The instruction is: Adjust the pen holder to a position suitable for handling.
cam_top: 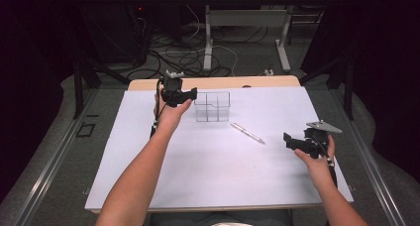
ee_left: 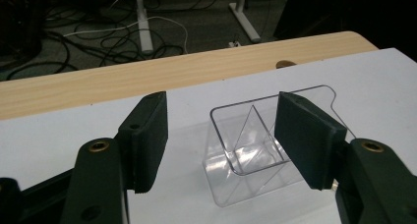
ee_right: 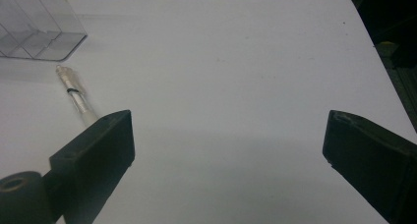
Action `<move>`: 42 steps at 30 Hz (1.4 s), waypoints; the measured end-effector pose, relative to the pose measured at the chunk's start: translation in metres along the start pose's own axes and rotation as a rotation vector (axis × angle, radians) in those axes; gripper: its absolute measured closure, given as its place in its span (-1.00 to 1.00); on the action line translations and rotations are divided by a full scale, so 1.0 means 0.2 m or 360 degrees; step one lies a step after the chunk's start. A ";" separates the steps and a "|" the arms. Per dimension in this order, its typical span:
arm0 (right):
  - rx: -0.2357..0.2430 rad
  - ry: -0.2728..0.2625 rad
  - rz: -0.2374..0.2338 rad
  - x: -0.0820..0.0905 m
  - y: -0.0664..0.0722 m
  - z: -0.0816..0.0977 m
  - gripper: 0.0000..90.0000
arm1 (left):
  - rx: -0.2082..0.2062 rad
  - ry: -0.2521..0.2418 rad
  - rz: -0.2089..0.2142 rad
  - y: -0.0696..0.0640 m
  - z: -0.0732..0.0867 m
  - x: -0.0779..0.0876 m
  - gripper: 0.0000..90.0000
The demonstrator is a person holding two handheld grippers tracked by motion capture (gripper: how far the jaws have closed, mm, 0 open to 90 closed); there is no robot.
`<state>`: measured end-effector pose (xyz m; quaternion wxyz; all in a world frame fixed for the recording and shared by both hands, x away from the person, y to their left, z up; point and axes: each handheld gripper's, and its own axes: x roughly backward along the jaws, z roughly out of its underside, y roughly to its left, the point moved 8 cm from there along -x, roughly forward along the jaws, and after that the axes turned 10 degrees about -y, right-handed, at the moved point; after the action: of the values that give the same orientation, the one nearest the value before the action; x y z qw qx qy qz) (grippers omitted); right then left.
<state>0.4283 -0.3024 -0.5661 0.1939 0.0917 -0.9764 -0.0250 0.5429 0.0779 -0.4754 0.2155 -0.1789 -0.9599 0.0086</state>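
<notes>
Forearms and hands: two bare forearms come up from the near edge, each hand wrapped round a black gripper.
Table sheet [cam_top: 208, 156]: broad, flat, matte white surface under both grippers; a pale wood strip [ee_left: 147, 76] edges it beyond the left gripper.
Clear organiser [cam_top: 212, 106]: transparent hard plastic, boxy with rounded corners and thin inner dividers, upright on the sheet; in the left gripper view it sits just ahead of the jaws, its near corner between them.
Left gripper [ee_left: 221, 135]: jaws partly spread, ribbed black pads on either side of the organiser's corner, neither pad pressing on a wall as far as can be seen.
Right gripper [ee_right: 228, 140]: jaws spread wide over bare sheet, holding nothing, well apart from the organiser.
Pen [cam_top: 247, 133]: slim, pale, glossy barrel with a dark ring, lying flat; its end passes behind the right gripper's left jaw.
Step in hand: likely steadying the organiser with the left gripper.
Doing it well: bring the pads square onto one thin wall, squeeze gently since smooth plastic can slip or flex, keep the box upright.
</notes>
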 end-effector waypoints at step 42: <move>-0.0051 0.0030 -0.0030 -0.01 0.00 0.02 -0.86 | 0.0301 0.0382 -0.0084 -0.01 0.14 -0.24 0.47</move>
<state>0.4276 -0.3020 -0.5710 0.2042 0.0979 -0.9731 -0.0416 0.5717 0.0608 -0.5203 0.3447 -0.1323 -0.9265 0.0719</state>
